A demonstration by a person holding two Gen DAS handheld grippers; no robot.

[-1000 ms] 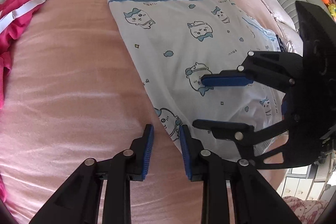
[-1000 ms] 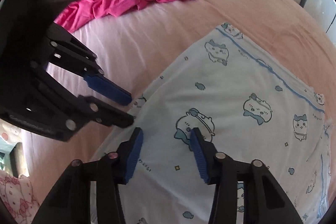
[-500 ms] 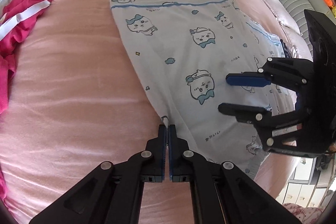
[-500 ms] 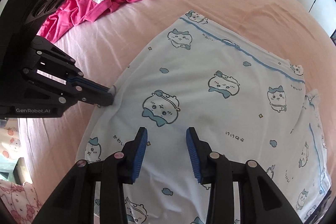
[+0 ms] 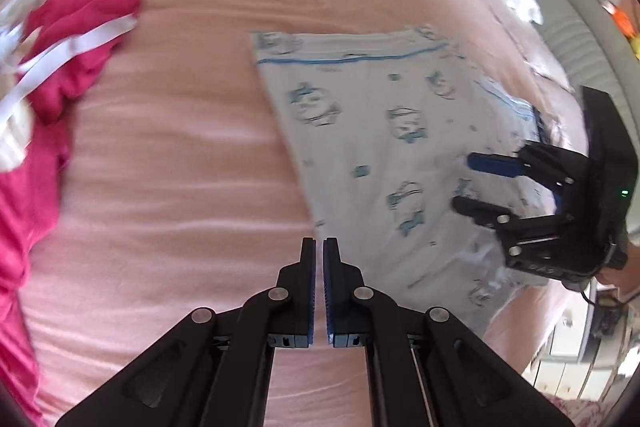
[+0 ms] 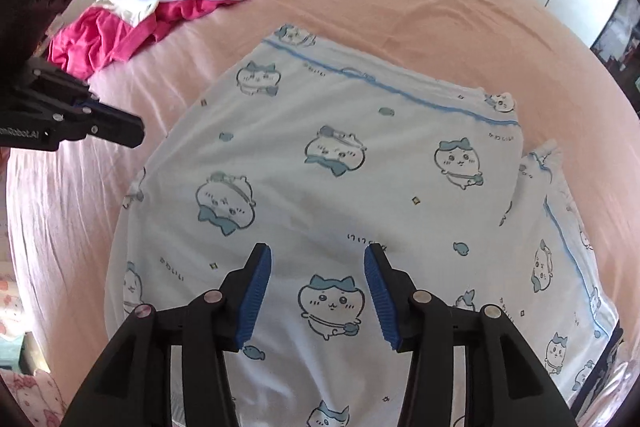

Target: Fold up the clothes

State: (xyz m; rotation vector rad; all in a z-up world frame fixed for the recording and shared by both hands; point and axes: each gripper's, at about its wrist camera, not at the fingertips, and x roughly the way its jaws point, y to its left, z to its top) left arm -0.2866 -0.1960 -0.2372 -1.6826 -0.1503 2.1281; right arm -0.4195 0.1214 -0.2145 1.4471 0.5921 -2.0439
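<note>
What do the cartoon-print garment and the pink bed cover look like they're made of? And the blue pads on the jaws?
Cartoon-print garment: thin, matte woven fabric, probably cotton; it lies flat with soft creases and a blue piped hem.
Pink bed cover: soft matte cloth with fine ripples; the fibre is unclear.
Blue pads: ribbed, likely rubber or soft plastic, mounted on black rigid plastic fingers with metal pivot pins.

The left wrist camera looks forward from low over the pink-sheeted bed (image 5: 180, 187), somewhat blurred. The right wrist camera looks steeply down, closer, onto the pale blue cartoon-print cotton garment (image 6: 340, 187). Both views share that garment, the crumpled magenta clothing pile (image 5: 80, 39) and each other's gripper.
</note>
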